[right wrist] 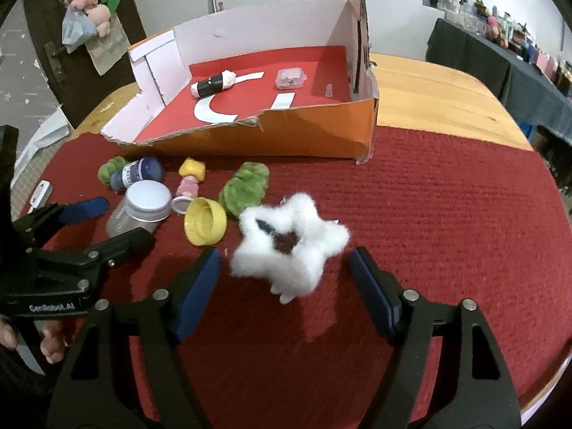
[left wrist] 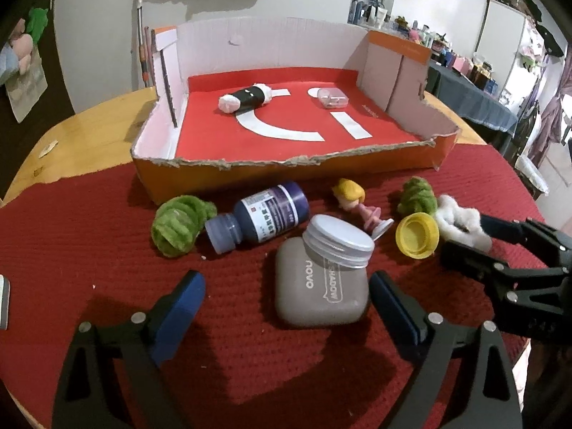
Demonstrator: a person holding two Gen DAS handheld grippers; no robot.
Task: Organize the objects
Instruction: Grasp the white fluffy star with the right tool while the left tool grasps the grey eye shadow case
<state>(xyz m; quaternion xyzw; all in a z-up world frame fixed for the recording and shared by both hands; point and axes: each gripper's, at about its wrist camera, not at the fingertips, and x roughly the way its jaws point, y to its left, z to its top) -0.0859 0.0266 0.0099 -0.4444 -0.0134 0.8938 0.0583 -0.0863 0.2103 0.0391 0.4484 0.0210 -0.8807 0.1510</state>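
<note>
Nearest my left gripper [left wrist: 286, 300] is the grey case [left wrist: 321, 289], lying on the red cloth [left wrist: 232, 357] between jaws spread wide, both pads clear of it. On its twelve o'clock edge leans a silver-lidded jar [left wrist: 339, 243]. At eleven o'clock lies the purple bottle [left wrist: 261, 218], on its side just beside a green fuzzy ball [left wrist: 178, 225]. At one o'clock sits the yellow cap [left wrist: 418, 236]. My right gripper [right wrist: 286, 279] has its jaws spread around the white fluffy ring [right wrist: 289, 250], pads not touching it. At twelve o'clock stands the torn cardboard box [left wrist: 404, 71] on the table [left wrist: 89, 132], holding a black-and-white roll [left wrist: 246, 100] and a small clear case [left wrist: 332, 97].
</note>
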